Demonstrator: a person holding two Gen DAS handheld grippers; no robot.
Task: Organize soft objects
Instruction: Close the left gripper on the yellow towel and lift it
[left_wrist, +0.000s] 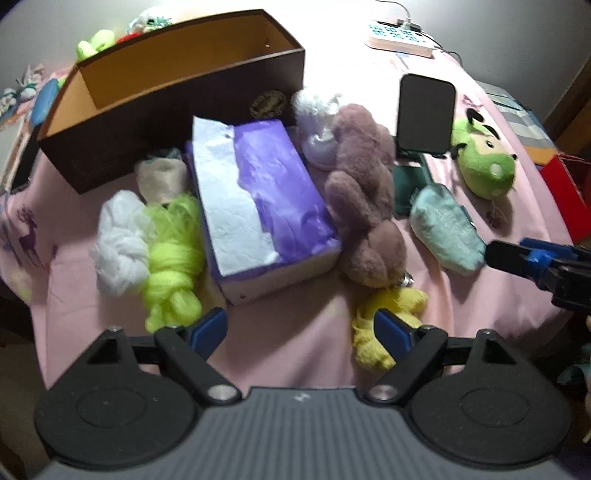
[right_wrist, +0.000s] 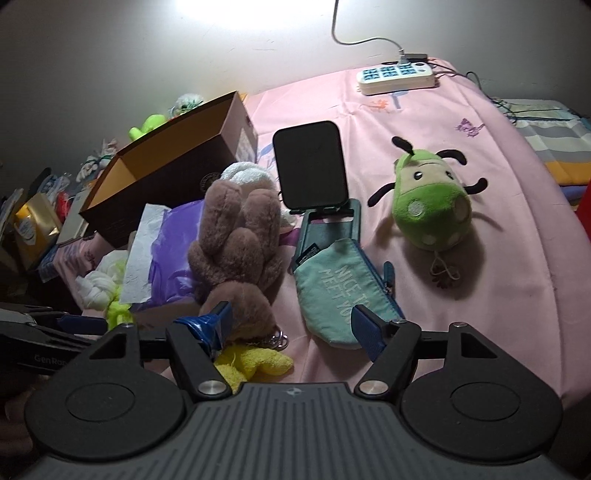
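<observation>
A: On the pink sheet (right_wrist: 461, 258) everything is lying spread out. What is taking up the most room?

B: The dark brown box (left_wrist: 177, 122), sitting open at the far left. Just in front of it the purple tissue pack (left_wrist: 266, 206) is lying, with the brown plush (left_wrist: 365, 199) resting against its right side.

A: And the smaller soft things?

B: The green bug plush (right_wrist: 428, 206) is sitting well apart to the right. The teal pouch (right_wrist: 332, 291) is lying between it and the brown plush. White yarn (left_wrist: 118, 243) and neon-green yarn (left_wrist: 173, 258) are lying touching, left of the tissue pack. A yellow cloth (right_wrist: 255, 363) is poking out near the brown plush's lower end.

A: The claws?

B: The left claw (left_wrist: 301, 328) is standing wide over bare sheet, gripping nothing. The right claw (right_wrist: 295, 325) is gaping wide too, one finger by the brown plush, the other overlapping the pouch's near end.
</observation>
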